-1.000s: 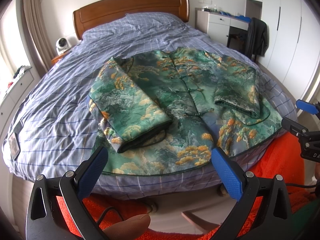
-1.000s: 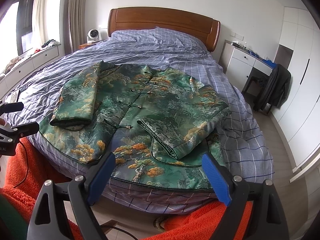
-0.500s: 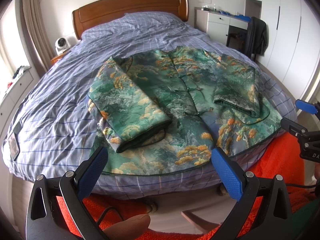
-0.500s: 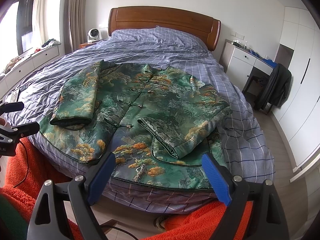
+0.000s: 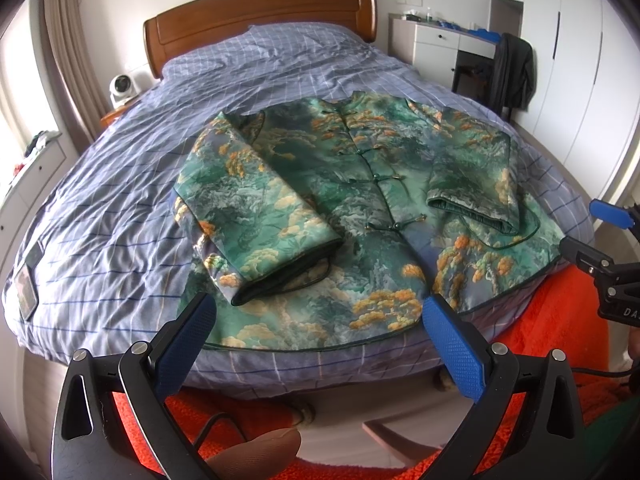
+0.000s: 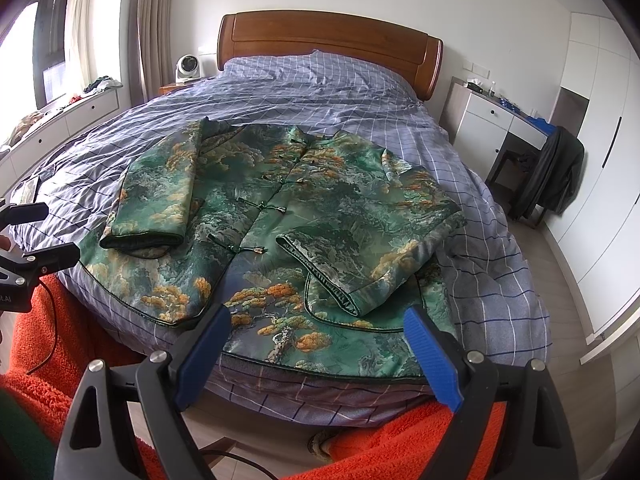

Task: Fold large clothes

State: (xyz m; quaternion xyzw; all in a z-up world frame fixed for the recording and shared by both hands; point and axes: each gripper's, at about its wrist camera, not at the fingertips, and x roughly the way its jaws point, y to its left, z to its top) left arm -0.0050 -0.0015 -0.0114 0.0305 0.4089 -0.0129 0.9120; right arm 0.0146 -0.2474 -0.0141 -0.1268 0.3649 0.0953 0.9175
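I note green jacket flat on bed, sleeves folded inward; left gripper, right gripper fingers spread, empty, at near edge.

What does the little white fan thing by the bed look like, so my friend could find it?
Start at the big brown wooden headboard of the bed. Look just left of it, where a small nightstand stands by the curtain. The white fan sits on top: round, with a dark circle in its face, the only white round thing there.

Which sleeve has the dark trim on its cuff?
The sleeve on the jacket's left side as seen, nearest the left gripper. Its cuff shows a dark edge; the other sleeve ends in green.
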